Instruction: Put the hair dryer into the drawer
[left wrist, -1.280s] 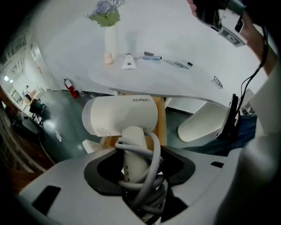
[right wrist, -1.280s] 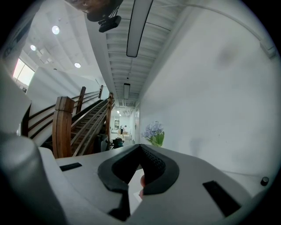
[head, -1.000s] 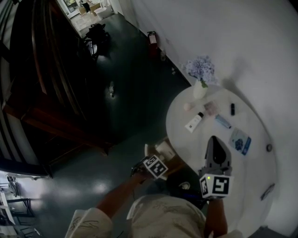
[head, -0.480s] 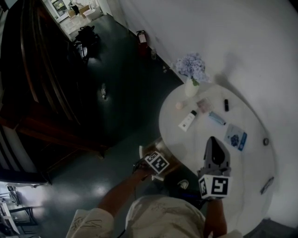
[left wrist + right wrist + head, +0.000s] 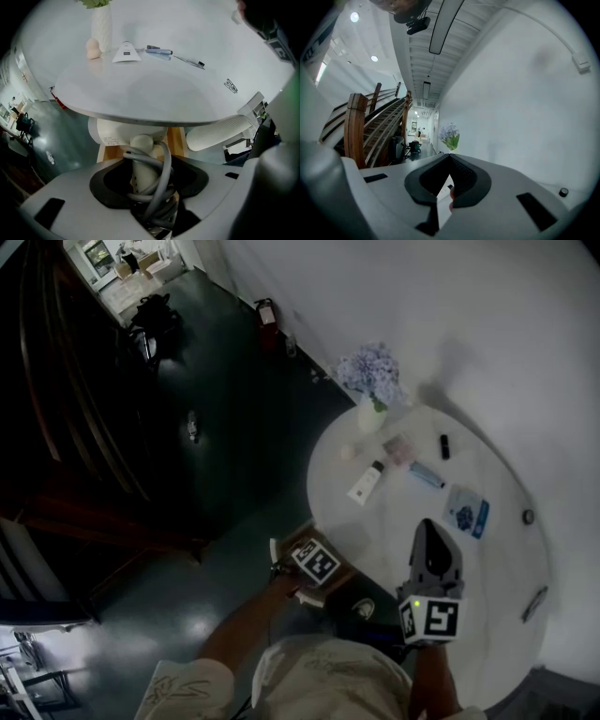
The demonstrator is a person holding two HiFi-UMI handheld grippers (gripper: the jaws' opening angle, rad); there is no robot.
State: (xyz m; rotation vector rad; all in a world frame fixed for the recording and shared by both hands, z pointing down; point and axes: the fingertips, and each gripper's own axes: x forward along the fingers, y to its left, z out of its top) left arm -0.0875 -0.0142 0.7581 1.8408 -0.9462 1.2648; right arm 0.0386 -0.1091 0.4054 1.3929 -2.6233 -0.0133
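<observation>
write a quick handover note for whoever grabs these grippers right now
Left gripper: shut on the hair dryer, gripping its handle and wrapped cord, pointing steeply down.
Right gripper: shut, empty, held over the white table.
The dryer hangs over the open wooden drawer below the table's edge.
Done: dryer gripped and brought to the drawer.
Left: lower it in, open the jaws, withdraw.
</observation>
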